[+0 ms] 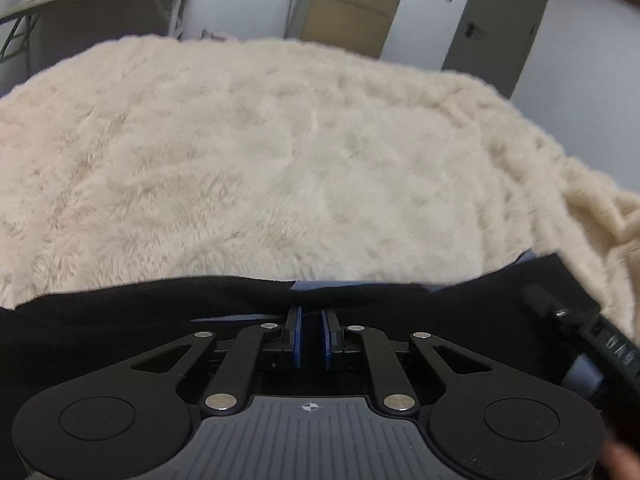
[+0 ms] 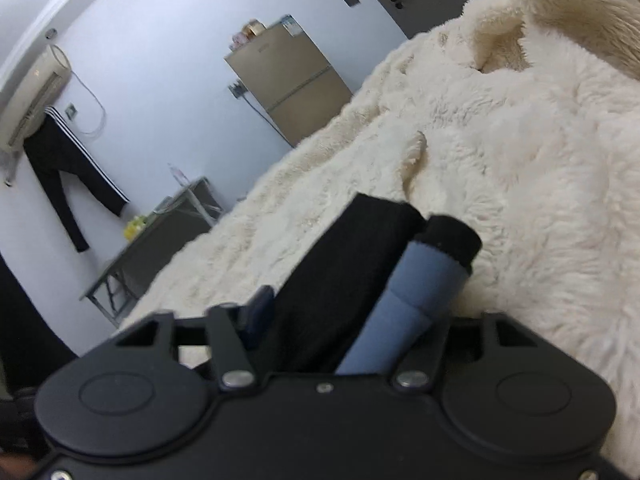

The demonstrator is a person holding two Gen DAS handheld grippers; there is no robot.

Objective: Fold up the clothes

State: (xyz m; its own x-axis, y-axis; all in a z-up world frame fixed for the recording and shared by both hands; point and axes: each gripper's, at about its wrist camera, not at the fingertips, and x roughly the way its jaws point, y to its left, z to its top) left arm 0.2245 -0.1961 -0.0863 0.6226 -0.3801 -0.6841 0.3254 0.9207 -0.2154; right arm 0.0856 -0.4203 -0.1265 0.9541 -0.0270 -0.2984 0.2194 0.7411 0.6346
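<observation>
On fluffy blanket (image 1: 280, 152), garment (image 1: 120, 320) at 6 o'clock. Left gripper (image 1: 311, 320) fingers near-closed, pinching its hem. Right gripper (image 2: 340, 320) fingers clamping black-and-blue sleeve (image 2: 408, 292).

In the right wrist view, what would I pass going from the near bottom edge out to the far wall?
Right gripper, jaws closed on the black and blue garment → cream fluffy blanket → grey folding table → brown fridge against the wall.
</observation>
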